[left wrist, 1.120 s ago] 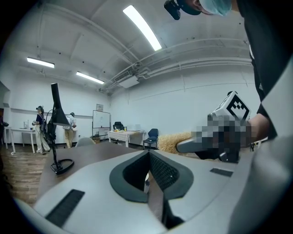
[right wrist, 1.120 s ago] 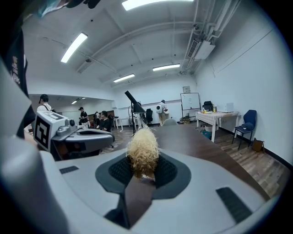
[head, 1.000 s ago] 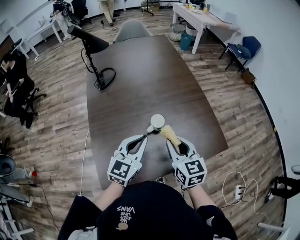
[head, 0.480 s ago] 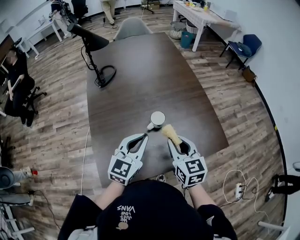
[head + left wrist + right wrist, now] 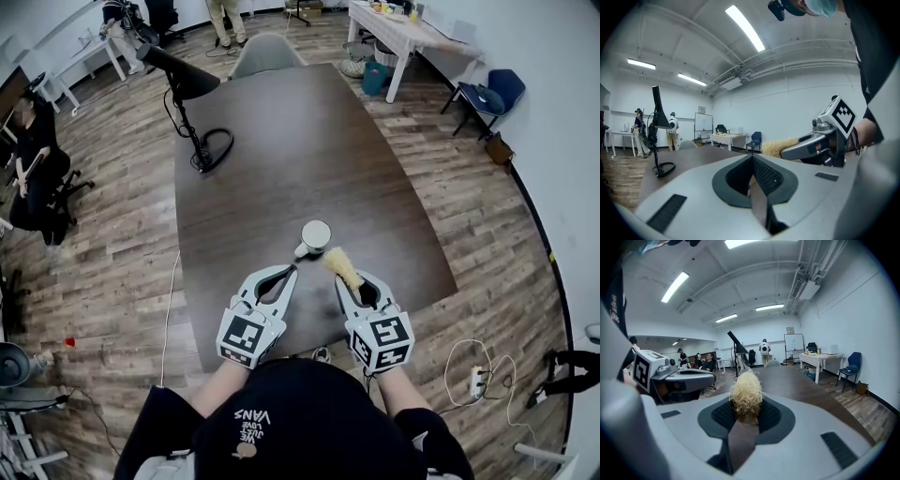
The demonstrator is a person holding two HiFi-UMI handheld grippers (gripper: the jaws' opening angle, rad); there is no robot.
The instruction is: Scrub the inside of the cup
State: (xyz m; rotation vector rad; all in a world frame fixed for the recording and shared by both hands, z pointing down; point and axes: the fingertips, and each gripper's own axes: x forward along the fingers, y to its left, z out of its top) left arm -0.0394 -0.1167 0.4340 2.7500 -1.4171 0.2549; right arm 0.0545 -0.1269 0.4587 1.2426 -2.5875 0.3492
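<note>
Presently, the left gripper (image 5: 292,271) has its jaws brought fully together, as its own view confirms (image 5: 752,157). In the head view its tips reach the handle of the white cup (image 5: 315,235), which stands upright on the dark wooden table (image 5: 309,141) directly ahead of those tips. Whether the jaws pinch the handle cannot be determined, since the cup is hidden behind them in the left gripper view.

The right gripper (image 5: 354,284) is clamped on a pale yellow fibrous scrubber (image 5: 339,264). The tuft projects forward from the closed jaws (image 5: 745,417) and stands up in that gripper's view (image 5: 746,397). Its free end lies just beside the cup, to the right of the cup's near rim and outside the opening. The cup's mouth faces up and is unobstructed.

The two grippers sit side by side and near each other, each visible at the edge of the other's view. A black desk lamp (image 5: 183,86) stands well ahead of the left gripper, on the table's far left side
</note>
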